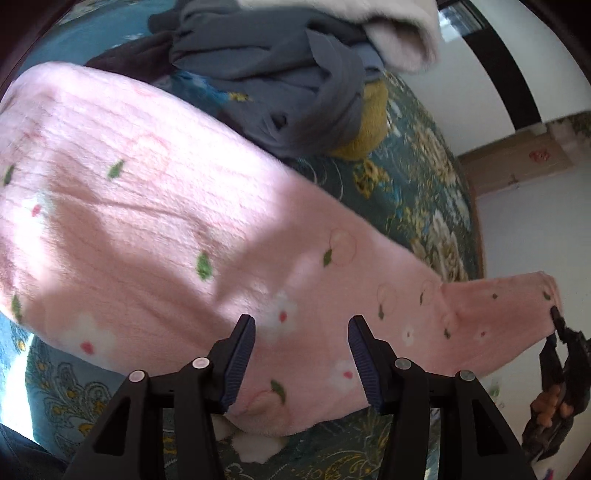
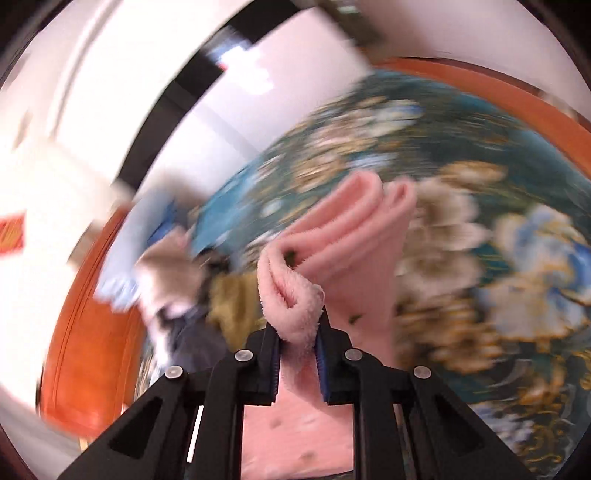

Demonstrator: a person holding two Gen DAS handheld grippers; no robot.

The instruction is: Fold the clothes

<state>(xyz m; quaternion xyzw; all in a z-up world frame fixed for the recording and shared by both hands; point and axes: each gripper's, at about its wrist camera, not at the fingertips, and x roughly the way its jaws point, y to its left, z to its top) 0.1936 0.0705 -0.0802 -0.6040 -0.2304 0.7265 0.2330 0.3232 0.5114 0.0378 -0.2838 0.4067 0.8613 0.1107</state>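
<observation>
A pink fleece garment (image 1: 155, 221) with white flowers and green leaves lies spread on the floral bed cover (image 1: 417, 192). My left gripper (image 1: 301, 354) is open just above its near edge, the jaws wide apart and holding nothing. My right gripper (image 2: 297, 332) is shut on a bunched end of the pink garment (image 2: 343, 240) and holds it lifted. In the left wrist view the right gripper (image 1: 557, 325) shows at the far right, pinching the garment's narrow end. The right wrist view is blurred by motion.
A heap of grey clothes (image 1: 280, 81), a white fleece piece (image 1: 399, 33) and a yellow plush item (image 1: 369, 125) lie at the back of the bed. The wooden bed frame (image 2: 88, 332) runs along the left in the right wrist view. A cardboard box (image 1: 517, 158) stands on the floor.
</observation>
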